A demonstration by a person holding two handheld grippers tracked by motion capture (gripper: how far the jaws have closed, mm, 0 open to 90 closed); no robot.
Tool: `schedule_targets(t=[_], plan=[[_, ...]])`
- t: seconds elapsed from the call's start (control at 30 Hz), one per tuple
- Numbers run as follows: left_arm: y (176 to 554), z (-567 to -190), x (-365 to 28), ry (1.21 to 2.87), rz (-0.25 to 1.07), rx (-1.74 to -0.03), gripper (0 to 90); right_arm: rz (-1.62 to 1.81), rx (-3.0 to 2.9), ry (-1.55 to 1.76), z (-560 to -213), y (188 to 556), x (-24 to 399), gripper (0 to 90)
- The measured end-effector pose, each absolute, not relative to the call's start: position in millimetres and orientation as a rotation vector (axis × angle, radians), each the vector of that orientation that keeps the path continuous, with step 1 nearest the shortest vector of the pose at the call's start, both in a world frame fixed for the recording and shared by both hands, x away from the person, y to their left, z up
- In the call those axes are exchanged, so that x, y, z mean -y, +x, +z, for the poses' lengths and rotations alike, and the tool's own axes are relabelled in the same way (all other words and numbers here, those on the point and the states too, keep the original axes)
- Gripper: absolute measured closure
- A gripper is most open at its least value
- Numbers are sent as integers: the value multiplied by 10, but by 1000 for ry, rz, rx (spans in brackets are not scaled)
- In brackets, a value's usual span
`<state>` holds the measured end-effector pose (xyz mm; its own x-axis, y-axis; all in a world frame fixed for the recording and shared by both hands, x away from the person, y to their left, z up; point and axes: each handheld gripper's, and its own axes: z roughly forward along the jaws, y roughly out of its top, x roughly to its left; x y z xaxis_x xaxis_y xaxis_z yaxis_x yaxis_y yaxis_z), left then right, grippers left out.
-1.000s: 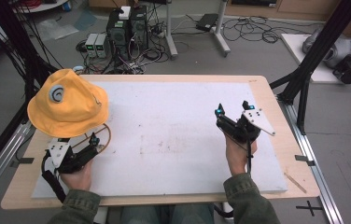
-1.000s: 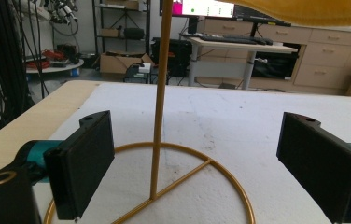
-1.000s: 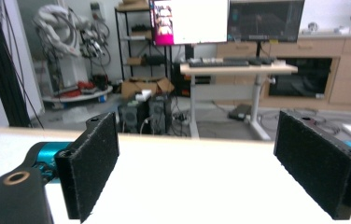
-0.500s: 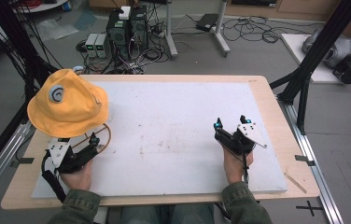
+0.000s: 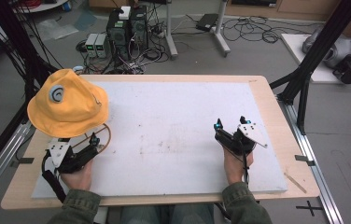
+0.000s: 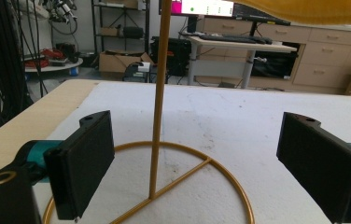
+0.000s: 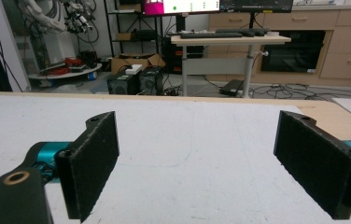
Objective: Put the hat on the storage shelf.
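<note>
A yellow fabric bucket hat (image 5: 66, 103) sits on a thin gold wire stand (image 6: 157, 107) at the worktop's (image 5: 173, 135) left edge. The stand's rod rises upright from a flat ring base crossed by one spoke; the hat's soft brim droops around it, and a grey swirl patch marks the crown. The left gripper (image 6: 197, 163) rests just before the ring, jaws spread wide either side of the rod. The right gripper (image 7: 197, 163), well apart on the white matte sheet, is also spread and holds nothing.

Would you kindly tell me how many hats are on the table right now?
1. The yellow hat sits on top of a thin gold stand at the table's far left, just ahead of the open left gripper. Nothing seems hidden.
</note>
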<state>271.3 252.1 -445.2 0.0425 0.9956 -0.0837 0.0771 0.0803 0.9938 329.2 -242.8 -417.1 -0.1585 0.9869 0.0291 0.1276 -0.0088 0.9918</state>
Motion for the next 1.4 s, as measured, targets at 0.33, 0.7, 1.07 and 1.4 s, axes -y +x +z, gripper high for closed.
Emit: schedule_targets(t=[0.33, 0.7, 1.07, 1.4], plan=[[2711, -4452, -2517, 1228, 1077, -1266, 115, 1278, -1417, 1252, -4180, 3307, 2438, 139], [2716, -4451, -2514, 1225, 1077, -1268, 115, 1283, -1420, 1265, -4184, 3308, 2459, 139], [2719, -4452, -2515, 1225, 1076, -1268, 115, 1281, -1427, 1273, -4189, 3312, 2460, 139], [2721, -4453, -2515, 1230, 1076, -1267, 116, 1289, -1428, 1278, -4189, 3308, 2463, 139]])
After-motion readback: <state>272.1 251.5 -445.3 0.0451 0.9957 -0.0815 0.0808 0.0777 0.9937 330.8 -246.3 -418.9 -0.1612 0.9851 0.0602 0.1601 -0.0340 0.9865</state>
